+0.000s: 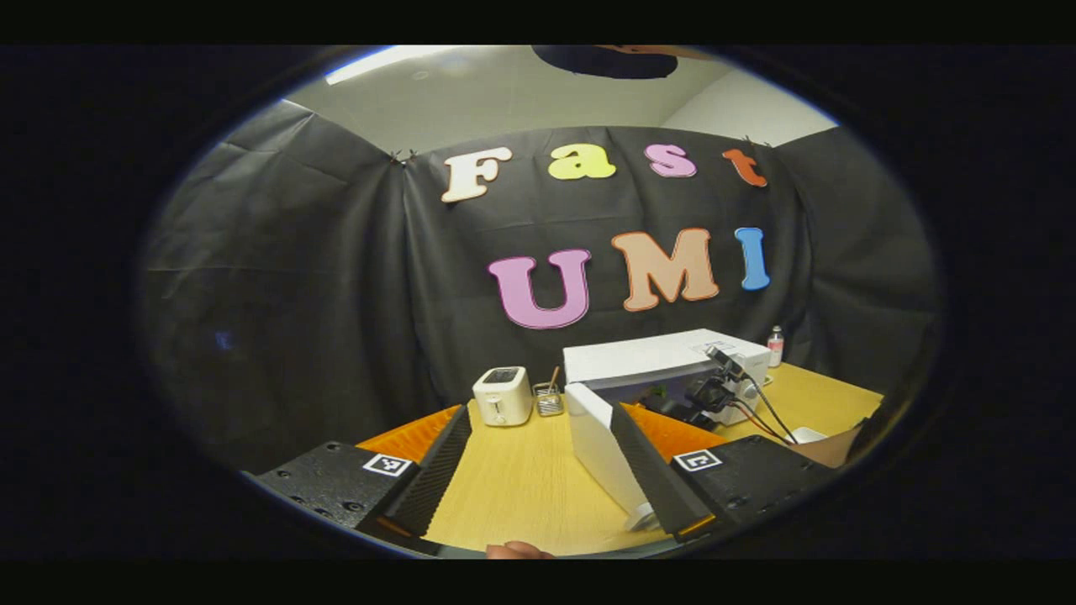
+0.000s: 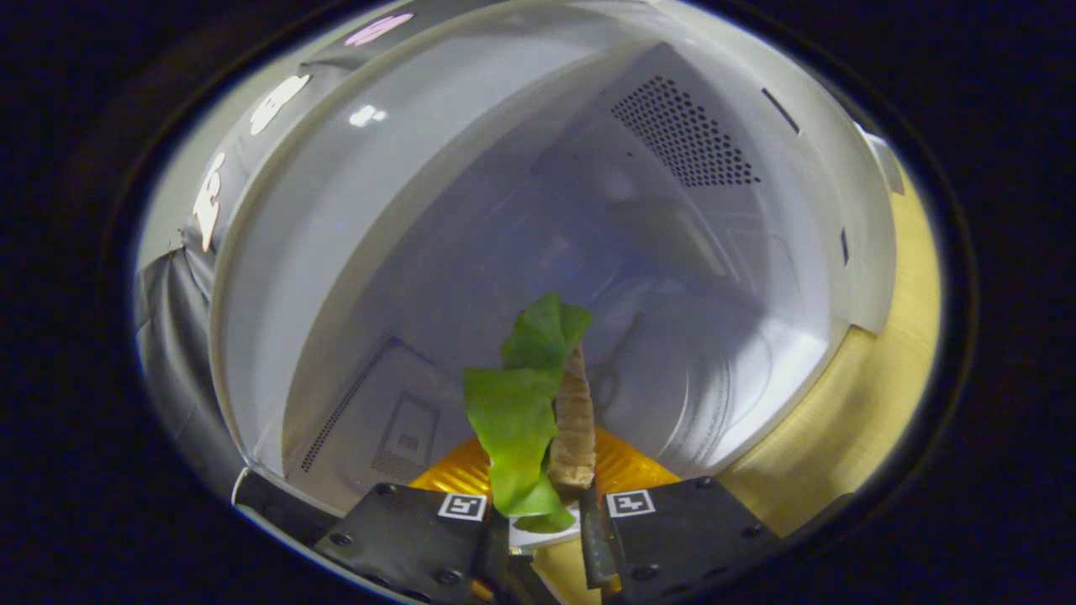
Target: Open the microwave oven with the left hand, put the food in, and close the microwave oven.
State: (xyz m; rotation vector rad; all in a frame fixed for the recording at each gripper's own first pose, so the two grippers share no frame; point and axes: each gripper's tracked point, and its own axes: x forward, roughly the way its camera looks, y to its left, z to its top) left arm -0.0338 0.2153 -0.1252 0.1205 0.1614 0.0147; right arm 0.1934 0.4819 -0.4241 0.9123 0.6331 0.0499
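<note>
In the left gripper view, the left gripper [image 1: 538, 470] is spread wide over the wooden table [image 1: 521, 479], beside the microwave's [image 1: 664, 361] open door [image 1: 601, 445]. In the right gripper view, the right gripper [image 2: 542, 512] pinches the food [image 2: 546, 412] (lettuce and bread) inside the roomy microwave cavity [image 2: 521, 210]; no writing is readable.

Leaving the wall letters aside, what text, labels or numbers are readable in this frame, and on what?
Sticker on top of the microwave: too small to read.
Label on the bottle: too small to read.
Square markers: coded patterns, no words.
Toaster and food: no text visible.
Nothing else legible.
</note>
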